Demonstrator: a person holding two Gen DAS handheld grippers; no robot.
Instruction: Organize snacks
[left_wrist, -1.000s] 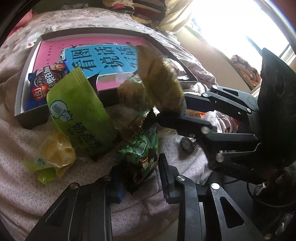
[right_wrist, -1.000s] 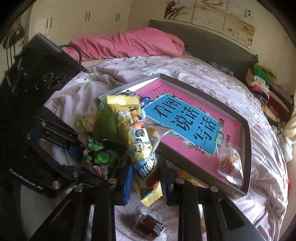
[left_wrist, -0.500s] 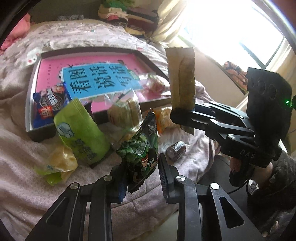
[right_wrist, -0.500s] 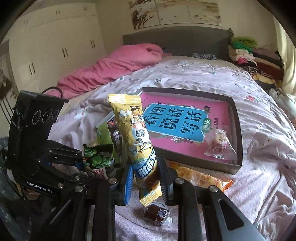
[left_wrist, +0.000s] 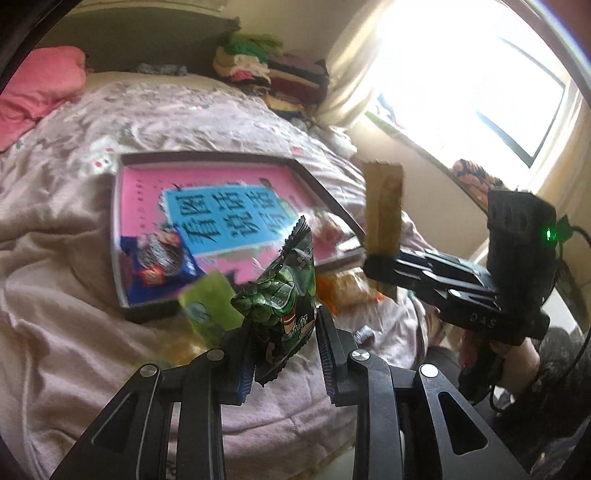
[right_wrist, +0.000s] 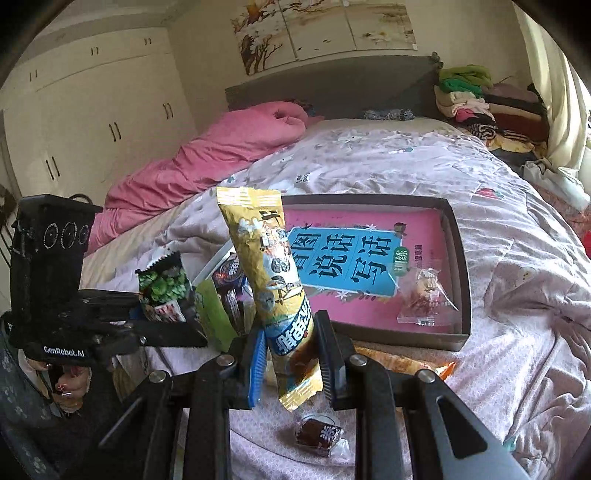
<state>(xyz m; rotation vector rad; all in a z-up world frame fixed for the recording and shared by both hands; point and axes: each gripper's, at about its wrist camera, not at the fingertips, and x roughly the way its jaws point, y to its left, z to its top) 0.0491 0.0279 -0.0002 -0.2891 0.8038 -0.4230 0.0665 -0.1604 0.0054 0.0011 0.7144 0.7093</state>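
Note:
My left gripper (left_wrist: 284, 354) is shut on a dark green snack packet (left_wrist: 282, 295) and holds it upright above the bed. My right gripper (right_wrist: 291, 354) is shut on a long gold snack packet (right_wrist: 269, 277), also upright; it shows in the left wrist view (left_wrist: 382, 210). The grey tray (right_wrist: 461, 258) with a pink and blue book lies on the bed beyond both. It holds a blue cookie packet (left_wrist: 159, 262) and a clear wrapped snack (right_wrist: 424, 295). The left gripper shows in the right wrist view (right_wrist: 173, 314) at the left.
A light green packet (left_wrist: 210, 310) leans at the tray's near edge. An orange packet (right_wrist: 399, 363) and a small dark candy (right_wrist: 319, 434) lie on the pink floral sheet. A pink quilt (right_wrist: 221, 147) and folded clothes (right_wrist: 487, 107) are at the bed's far end.
Both grippers have risen and pulled back from the pile with their packets. The tray now sits farther off and the views tilt up toward the room.

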